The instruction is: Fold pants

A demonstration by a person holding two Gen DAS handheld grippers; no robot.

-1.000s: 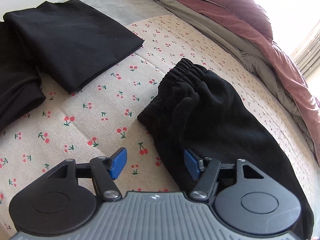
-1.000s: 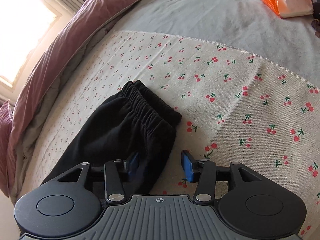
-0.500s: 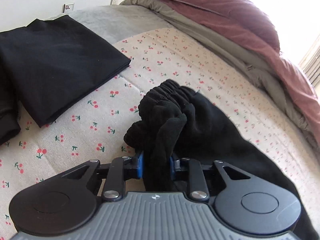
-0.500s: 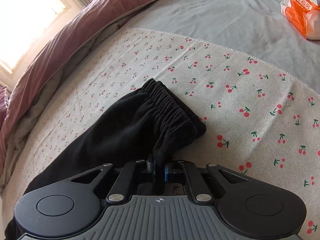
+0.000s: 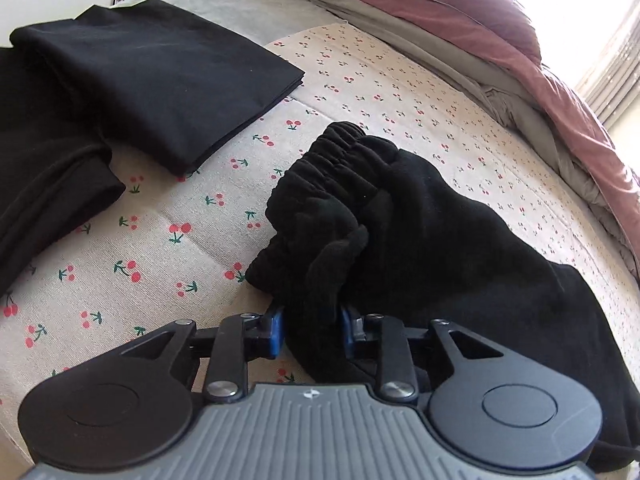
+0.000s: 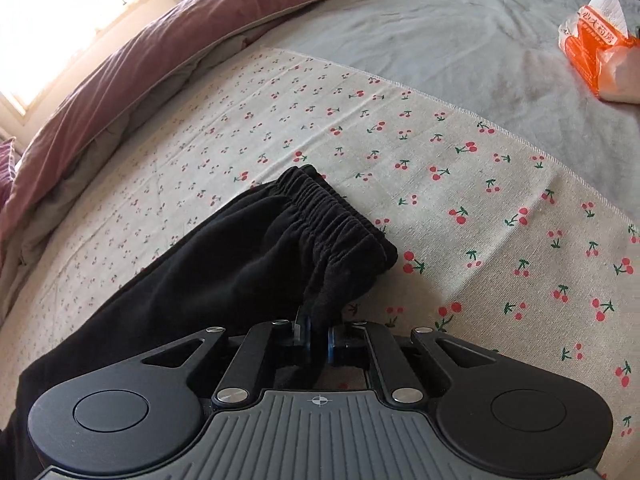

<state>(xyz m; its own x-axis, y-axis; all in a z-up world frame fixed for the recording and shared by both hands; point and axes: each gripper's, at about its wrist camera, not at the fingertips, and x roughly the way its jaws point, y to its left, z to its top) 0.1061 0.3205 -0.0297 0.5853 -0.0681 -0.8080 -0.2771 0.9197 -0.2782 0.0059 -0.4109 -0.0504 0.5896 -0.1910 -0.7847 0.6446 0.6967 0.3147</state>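
Black pants (image 5: 440, 232) with an elastic waistband lie bunched on a cherry-print cloth (image 5: 168, 240) on the bed. My left gripper (image 5: 313, 330) is shut on a thick fold of the pants near the waistband. In the right wrist view the same pants (image 6: 248, 264) stretch to the lower left, waistband at the centre. My right gripper (image 6: 317, 342) is shut on the pants' edge just below the waistband corner. Both grips lift the fabric slightly off the cloth.
A folded black garment (image 5: 160, 76) and another dark garment (image 5: 44, 168) lie at the left. A maroon and grey duvet (image 5: 460, 28) runs along the far side. An orange tissue pack (image 6: 600, 56) sits on the grey sheet (image 6: 440, 40) at far right.
Both grippers were open a second ago and have closed on the pants. The waistband end has since been pulled up and bunched toward the grippers.
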